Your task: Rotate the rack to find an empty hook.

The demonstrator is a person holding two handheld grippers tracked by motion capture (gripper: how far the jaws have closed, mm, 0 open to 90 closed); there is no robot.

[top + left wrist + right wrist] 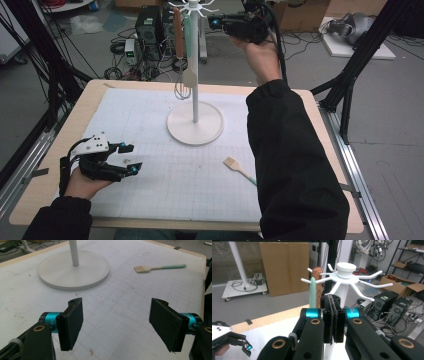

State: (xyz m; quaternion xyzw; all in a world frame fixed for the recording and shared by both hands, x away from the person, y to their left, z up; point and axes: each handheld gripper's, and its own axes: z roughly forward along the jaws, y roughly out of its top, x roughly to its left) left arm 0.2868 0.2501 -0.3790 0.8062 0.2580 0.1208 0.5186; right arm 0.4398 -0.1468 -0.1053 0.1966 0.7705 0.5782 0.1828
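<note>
**Right tongs up at the rack's hooks, brush waiting on the worktop**

Nearest the person, at about 8 o'clock on the worktop, the left tongs rest low over the white grid mat, jaws apart with nothing between them — parked out of the way, it seems, and aimed toward the middle, where they could steady something if called on.

At roughly 4 o'clock lies a small pastry brush, flat on the mat, bristles toward the centre and mint handle toward the person's right sleeve. It is well apart from both tongs and looks like the one utensil not yet hung.

In the middle stands the white rack, its round base on the mat and its pole upright. From the hooks at the top hang a wood-handled whisk and a mint-handled spatula, side by side on the 9 o'clock side of the pole, so each swings free of the base.

Farthest off, toward 12 o'clock, the right tongs are held high, level with the hook ring. Their pads are pressed together, empty — just beside the spatula's handle tip, probably nudging or checking how it sits on its hook.
</note>
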